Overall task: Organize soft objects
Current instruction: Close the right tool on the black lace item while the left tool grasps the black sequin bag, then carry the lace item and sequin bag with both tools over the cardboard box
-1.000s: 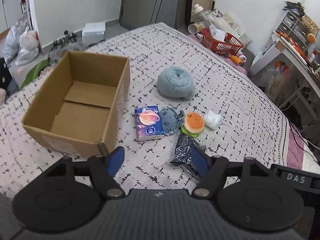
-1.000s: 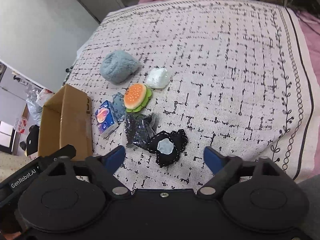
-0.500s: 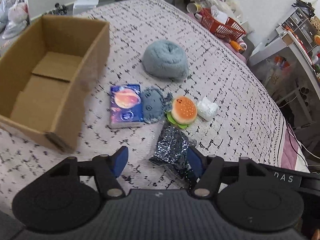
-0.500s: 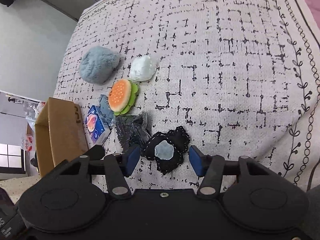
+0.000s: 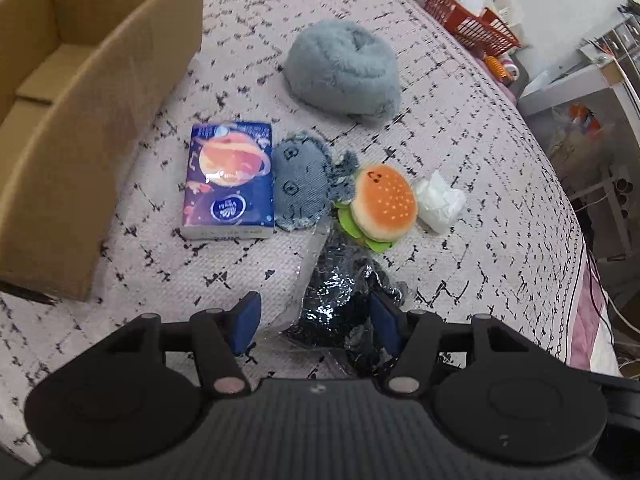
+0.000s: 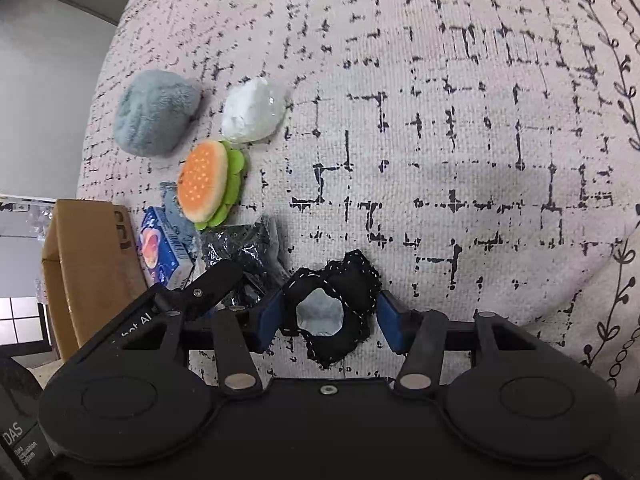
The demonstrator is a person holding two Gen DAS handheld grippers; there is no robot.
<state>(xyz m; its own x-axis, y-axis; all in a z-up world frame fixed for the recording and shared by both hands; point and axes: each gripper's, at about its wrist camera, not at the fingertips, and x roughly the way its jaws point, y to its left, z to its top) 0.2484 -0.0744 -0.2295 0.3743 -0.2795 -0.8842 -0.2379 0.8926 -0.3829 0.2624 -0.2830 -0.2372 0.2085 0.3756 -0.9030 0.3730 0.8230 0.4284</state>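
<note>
1. Left gripper point(image 5: 316, 326): jaws part-open and straddling the shiny dark plastic packet point(image 5: 332, 300). The right pad looks close against the crinkled wrap, the left pad stands clear of it, so no grip is made yet. Probably lined up here to lift the packet next.

2. Right gripper point(image 6: 330, 322): jaws part-open around the black stitched pouch with a pale centre point(image 6: 330, 308). The left pad is touching or nearly touching its edge; a gap shows at the right pad. Not yet pinched.

3. Cardboard box point(image 5: 80, 120): open-topped, nothing visible inside, ahead and to the left of the left gripper. Judged the destination for the soft items, since it sits just beside them.

4. Tissue pack with planet print point(image 5: 230, 178): ahead of the left gripper, lying flat between box and toys.

5. Blue-grey denim toy point(image 5: 300, 184): touching the tissue pack's right edge.

6. Burger plush point(image 5: 384, 206): just beyond the packet, resting partly on it.

7. White wrapped lump point(image 5: 438, 202): right of the burger, touching or nearly so.

8. Fluffy grey-blue bundle point(image 5: 344, 70): farthest ahead, apart from the cluster.

9. Patterned bedspread point(image 6: 480, 120): supports everything; its give may let pads sink when closing.
</note>
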